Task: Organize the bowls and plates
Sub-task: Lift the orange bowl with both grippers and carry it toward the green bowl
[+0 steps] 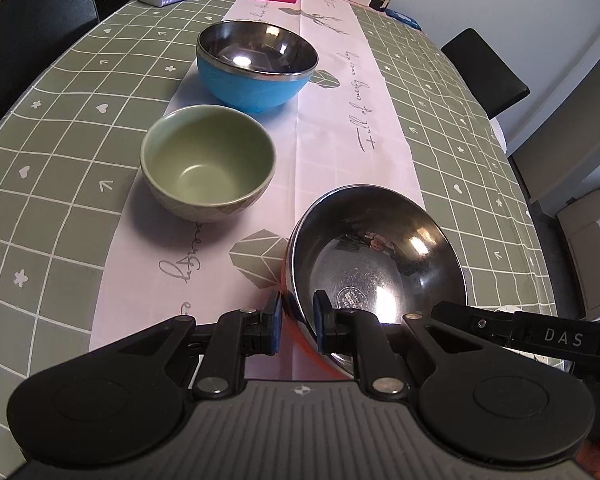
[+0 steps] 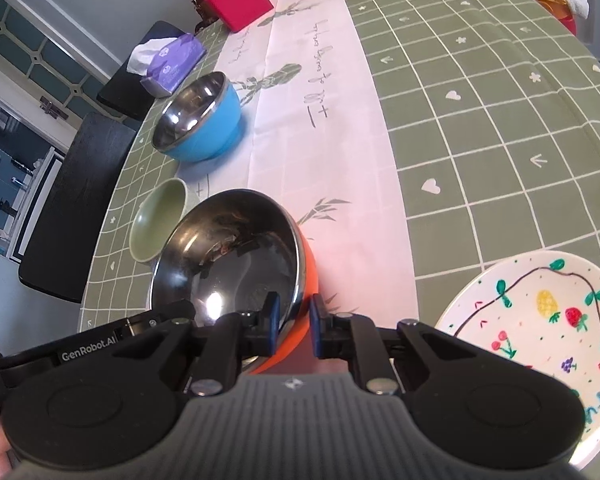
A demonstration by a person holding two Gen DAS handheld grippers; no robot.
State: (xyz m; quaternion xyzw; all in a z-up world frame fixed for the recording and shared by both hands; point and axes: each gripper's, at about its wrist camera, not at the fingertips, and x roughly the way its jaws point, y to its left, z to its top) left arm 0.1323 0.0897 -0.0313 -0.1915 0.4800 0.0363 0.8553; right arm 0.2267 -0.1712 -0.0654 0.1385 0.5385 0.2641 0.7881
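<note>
Green checked tablecloth (image 1: pixel 60 128) with pink runner (image 1: pixel 332 128): your left gripper (image 1: pixel 298 320) and right gripper (image 2: pixel 294 322) each pinch opposite rims of the orange bowl (image 2: pixel 308 272), beside the green bowl (image 1: pixel 208 162), blue bowl (image 1: pixel 256 66) and painted plate (image 2: pixel 540 332).

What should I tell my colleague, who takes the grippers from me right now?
Left gripper: jaws straddle the near rim of the orange bowl, one inside, one outside; grip not certain.
Right gripper: jaws straddle the same bowl's rim on the other side, likewise.
The bowl looks tilted.
Green bowl and blue bowl stand apart on the runner, not stacked.
Painted plate lies right of the orange bowl.
Done: nothing stacked.
Left: nest the bowls, place the plate.
</note>
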